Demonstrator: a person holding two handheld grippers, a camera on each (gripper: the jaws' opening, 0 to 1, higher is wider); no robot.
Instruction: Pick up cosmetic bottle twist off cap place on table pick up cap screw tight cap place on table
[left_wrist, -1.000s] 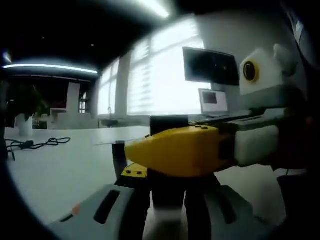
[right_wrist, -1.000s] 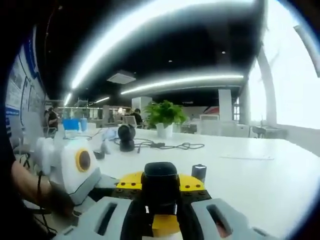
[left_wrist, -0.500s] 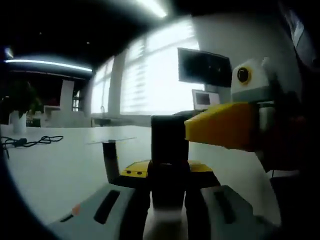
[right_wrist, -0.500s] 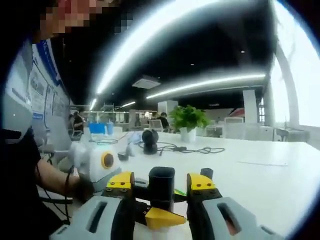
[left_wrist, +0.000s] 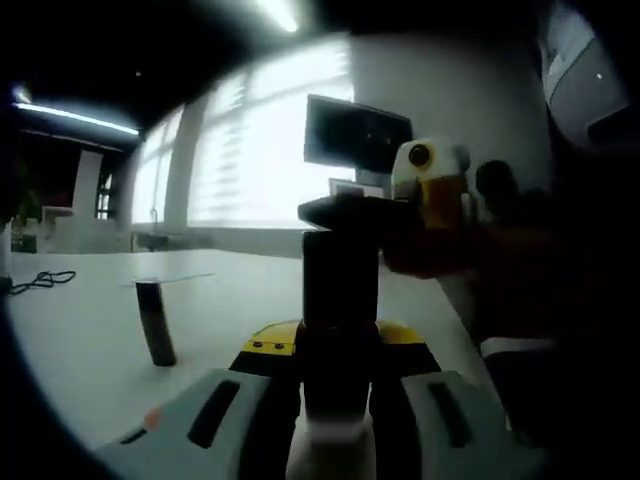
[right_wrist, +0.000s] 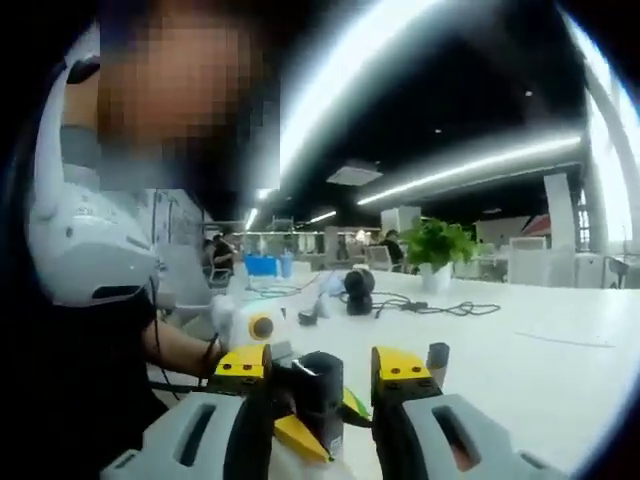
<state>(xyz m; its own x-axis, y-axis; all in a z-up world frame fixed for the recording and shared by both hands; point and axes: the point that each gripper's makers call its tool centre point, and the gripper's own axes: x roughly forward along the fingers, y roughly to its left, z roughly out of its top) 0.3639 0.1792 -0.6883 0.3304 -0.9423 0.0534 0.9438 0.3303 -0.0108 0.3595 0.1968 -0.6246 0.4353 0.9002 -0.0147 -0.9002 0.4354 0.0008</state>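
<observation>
cosmetic bottle (left_wrist: 340, 290) stands upright between the left gripper (left_wrist: 335, 345) fingers, which pinch its dark body. in the right gripper view the same bottle (right_wrist: 322, 395) sits in the gap of the right gripper (right_wrist: 322, 372), whose yellow-tipped fingers are spread apart on both sides of it and do not touch it. a small dark cap (left_wrist: 155, 322) stands upright on the white table (left_wrist: 90, 330), well off to the side. a green plant (right_wrist: 440, 245) sits far back on the table.
</observation>
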